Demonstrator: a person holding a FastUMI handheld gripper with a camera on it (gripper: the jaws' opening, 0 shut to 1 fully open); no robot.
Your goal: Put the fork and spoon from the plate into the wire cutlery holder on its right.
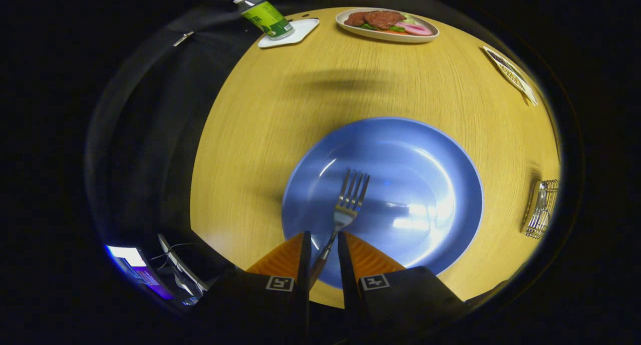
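A metal fork [347,205] lies on the blue plate [440,185], tines pointing away from me. Its handle runs back between the fingers of my gripper [324,245]. The fingers stand a little apart on either side of the handle, with plate showing in the gaps, so the gripper is open. The handle slants toward the left finger. The wire cutlery holder [541,209] stands on the wooden table [260,134] to the right of the plate, with something shiny inside that I cannot make out.
Beyond the plate are an oval dish of food [386,24], a green bottle [264,16] on a white coaster, and a flat patterned card [511,73] at the far right. The table's left edge drops to a dark floor.
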